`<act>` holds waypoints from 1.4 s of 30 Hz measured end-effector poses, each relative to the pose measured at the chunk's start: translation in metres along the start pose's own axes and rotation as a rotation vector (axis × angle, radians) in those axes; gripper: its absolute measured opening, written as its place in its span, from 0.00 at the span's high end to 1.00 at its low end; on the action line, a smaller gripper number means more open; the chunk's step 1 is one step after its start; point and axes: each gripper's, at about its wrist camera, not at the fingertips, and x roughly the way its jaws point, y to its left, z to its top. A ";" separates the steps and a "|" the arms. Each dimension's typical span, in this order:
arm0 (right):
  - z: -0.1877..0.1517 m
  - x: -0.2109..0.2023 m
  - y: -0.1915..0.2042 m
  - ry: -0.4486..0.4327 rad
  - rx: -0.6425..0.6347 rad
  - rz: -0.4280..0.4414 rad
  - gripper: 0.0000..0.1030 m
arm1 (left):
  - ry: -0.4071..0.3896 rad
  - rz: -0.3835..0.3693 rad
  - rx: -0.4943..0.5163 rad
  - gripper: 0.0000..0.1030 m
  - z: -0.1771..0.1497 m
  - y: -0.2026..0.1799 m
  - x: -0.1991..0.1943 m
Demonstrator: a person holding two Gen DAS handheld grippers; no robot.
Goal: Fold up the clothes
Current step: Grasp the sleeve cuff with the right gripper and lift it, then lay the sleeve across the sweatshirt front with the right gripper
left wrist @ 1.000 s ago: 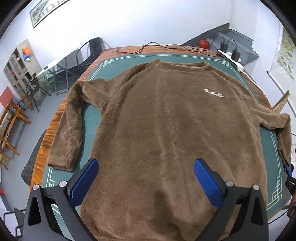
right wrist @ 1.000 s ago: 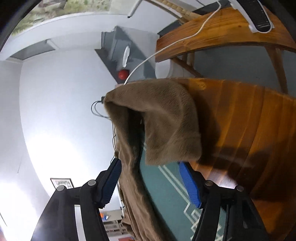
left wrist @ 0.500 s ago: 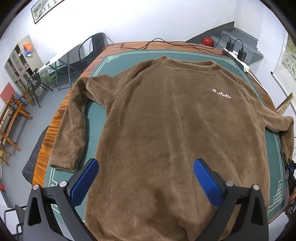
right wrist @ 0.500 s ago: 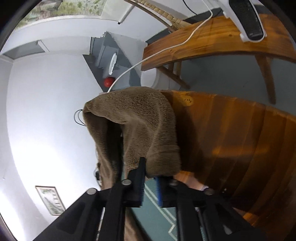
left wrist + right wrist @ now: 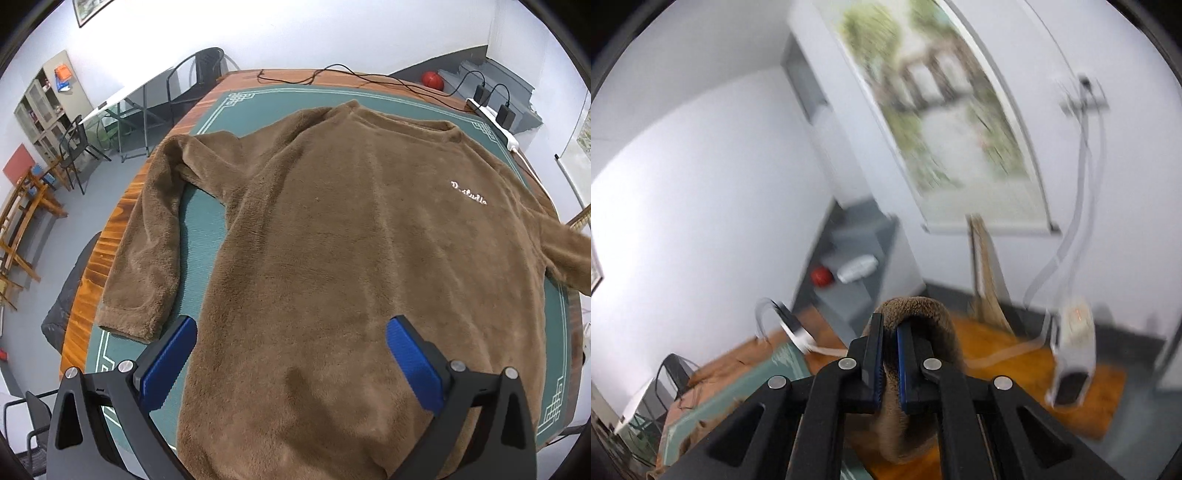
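Note:
A brown fleece sweater [image 5: 354,236] lies front up on the green table mat [image 5: 258,107], with white lettering on the chest. Its left sleeve [image 5: 147,251] lies along the table's left edge. My left gripper [image 5: 291,354] is open and empty above the sweater's lower body. My right gripper [image 5: 890,350] is shut on the right sleeve's cuff [image 5: 923,321] and holds it raised; the sleeve [image 5: 569,251] shows lifted at the right edge of the left wrist view. The right wrist view is motion-blurred.
The wooden table [image 5: 107,254] carries a black cable [image 5: 332,74] and a white power strip [image 5: 491,118] at the far side. Chairs [image 5: 199,77] and a shelf [image 5: 48,107] stand to the left. A wall scroll [image 5: 942,122] hangs to the right.
My right gripper closed on the right sleeve cuff, then lifted and swung it upward. The left gripper stayed open and shifted slightly over the sweater.

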 end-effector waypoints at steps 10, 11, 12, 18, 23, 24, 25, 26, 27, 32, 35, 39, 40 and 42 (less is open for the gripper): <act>-0.034 -0.006 0.220 -0.006 -0.448 0.449 0.93 | 0.021 -0.068 -0.038 0.00 0.018 0.011 0.010; -0.047 -0.004 0.244 0.013 -0.499 0.486 0.93 | 0.022 -0.070 -0.038 0.00 0.020 0.012 0.011; -0.058 -0.002 0.262 0.037 -0.536 0.519 0.93 | 0.026 -0.072 -0.041 0.00 0.021 0.014 0.013; -0.168 0.016 0.361 0.297 -0.754 0.710 0.76 | 0.061 -0.100 -0.069 0.00 0.025 0.027 0.027; -0.259 0.001 0.371 0.483 -0.917 0.837 0.11 | 0.135 -0.162 -0.137 0.00 0.025 0.042 0.050; -0.269 0.002 0.367 0.532 -0.926 0.875 0.11 | 0.150 -0.184 -0.151 0.00 0.025 0.045 0.054; -0.276 0.001 0.361 0.565 -0.921 0.899 0.11 | 0.164 -0.214 -0.164 0.00 0.026 0.046 0.058; -0.282 0.001 0.352 0.597 -0.905 0.906 0.11 | 0.179 -0.251 -0.175 0.00 0.027 0.046 0.061; -0.285 0.003 0.343 0.628 -0.880 0.894 0.11 | 0.191 -0.283 -0.182 0.00 0.028 0.045 0.064; -0.284 0.026 0.288 0.763 -0.663 0.739 0.11 | 0.241 -0.452 -0.167 0.00 0.039 0.024 0.076; -0.280 0.043 0.250 0.808 -0.550 0.599 0.11 | 0.289 -0.588 -0.169 0.00 0.049 0.000 0.084; -0.277 0.048 0.226 0.818 -0.491 0.526 0.11 | 0.345 -0.719 -0.175 0.00 0.067 -0.032 0.093; -0.275 0.048 0.222 0.819 -0.485 0.517 0.11 | 0.359 -0.748 -0.175 0.00 0.072 -0.040 0.096; -0.277 0.049 0.218 0.827 -0.473 0.501 0.11 | 0.388 -0.759 -0.181 0.00 0.081 -0.056 0.105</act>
